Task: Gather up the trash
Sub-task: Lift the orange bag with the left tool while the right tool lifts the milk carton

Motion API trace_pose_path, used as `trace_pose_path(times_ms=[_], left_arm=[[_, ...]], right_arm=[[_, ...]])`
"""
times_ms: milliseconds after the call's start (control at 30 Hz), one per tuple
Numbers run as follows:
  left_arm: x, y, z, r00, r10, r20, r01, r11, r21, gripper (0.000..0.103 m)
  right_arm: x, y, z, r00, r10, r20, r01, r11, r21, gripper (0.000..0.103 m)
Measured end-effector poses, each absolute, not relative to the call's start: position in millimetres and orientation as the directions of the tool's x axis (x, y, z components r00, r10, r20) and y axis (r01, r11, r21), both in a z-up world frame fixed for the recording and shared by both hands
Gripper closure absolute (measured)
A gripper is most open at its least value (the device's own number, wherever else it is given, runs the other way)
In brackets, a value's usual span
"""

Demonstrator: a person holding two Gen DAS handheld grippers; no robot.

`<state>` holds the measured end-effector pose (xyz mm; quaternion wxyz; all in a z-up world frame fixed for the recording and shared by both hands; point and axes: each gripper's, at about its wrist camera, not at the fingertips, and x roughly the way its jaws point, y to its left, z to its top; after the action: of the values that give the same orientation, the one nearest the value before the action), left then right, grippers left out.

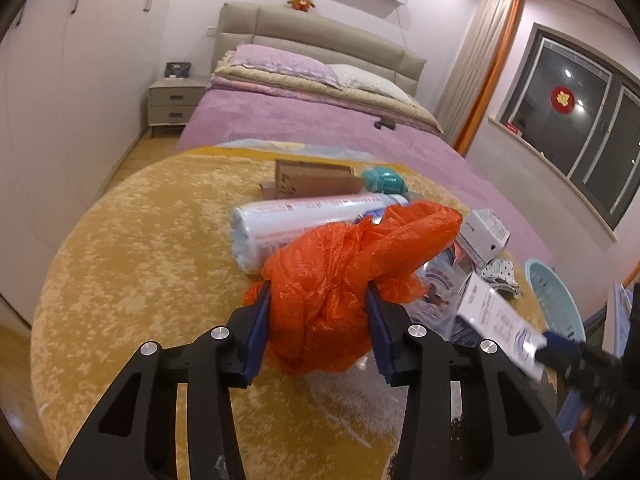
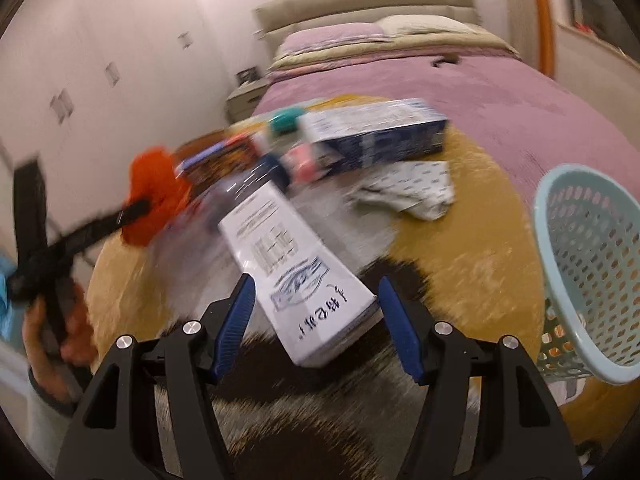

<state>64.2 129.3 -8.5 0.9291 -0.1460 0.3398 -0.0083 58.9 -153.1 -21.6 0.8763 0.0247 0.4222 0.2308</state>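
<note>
My left gripper [image 1: 318,300] is shut on a crumpled orange plastic bag [image 1: 352,272] above a yellow round rug [image 1: 140,248]; the bag also shows blurred in the right wrist view [image 2: 156,196]. My right gripper [image 2: 316,304] has its jaws wide, with the end of a long white carton [image 2: 296,268] between them; whether the pads press it is unclear. The carton also shows in the left wrist view [image 1: 496,320]. A pale blue perforated basket [image 2: 592,264] stands at the right. A white roll [image 1: 304,228] lies behind the bag.
More trash lies on the rug: a brown cardboard box [image 1: 316,180], a teal object [image 1: 384,180], a small white box [image 1: 484,232], a blue-and-white box [image 2: 380,132], a spotted cloth [image 2: 416,192]. A bed with a purple cover [image 1: 320,120] stands behind; wardrobes [image 1: 48,80] stand at the left.
</note>
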Motion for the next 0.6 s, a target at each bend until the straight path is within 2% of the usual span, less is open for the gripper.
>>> trace_pose_path(times_ms=[200, 233, 267, 333, 600], left_arm=[[52.3, 131.7, 1.0, 0.78, -0.113, -0.615, -0.085, 0.955, -0.283, 0.061], [50.5, 131.1, 2.6, 0.785, -0.105, -0.611, -0.085, 0.958, -0.275, 0.061], [49.0, 130.3, 3.5, 0.788, -0.098, -0.608, -0.086, 0.96, -0.266, 0.061], [45.0, 126.3, 8.3, 0.795, -0.084, -0.601, -0.082, 0.966, -0.243, 0.061], [38.6, 116.0, 20.3, 0.809, -0.072, -0.583, -0.065, 0.975, -0.211, 0.061]], right_arm=[[31.2, -140.6, -10.1, 0.561, 0.428, -0.708, -0.464, 0.872, 0.159, 0.042], [32.4, -139.7, -7.6, 0.578, 0.413, -0.704, -0.461, 0.877, 0.136, 0.039], [33.7, -137.6, -6.0, 0.587, 0.4, -0.704, -0.459, 0.881, 0.118, 0.032], [40.4, -131.9, -6.8, 0.584, 0.395, -0.709, -0.472, 0.876, 0.099, 0.028], [57.3, -98.0, -25.4, 0.592, 0.32, -0.739, -0.506, 0.862, -0.031, 0.028]])
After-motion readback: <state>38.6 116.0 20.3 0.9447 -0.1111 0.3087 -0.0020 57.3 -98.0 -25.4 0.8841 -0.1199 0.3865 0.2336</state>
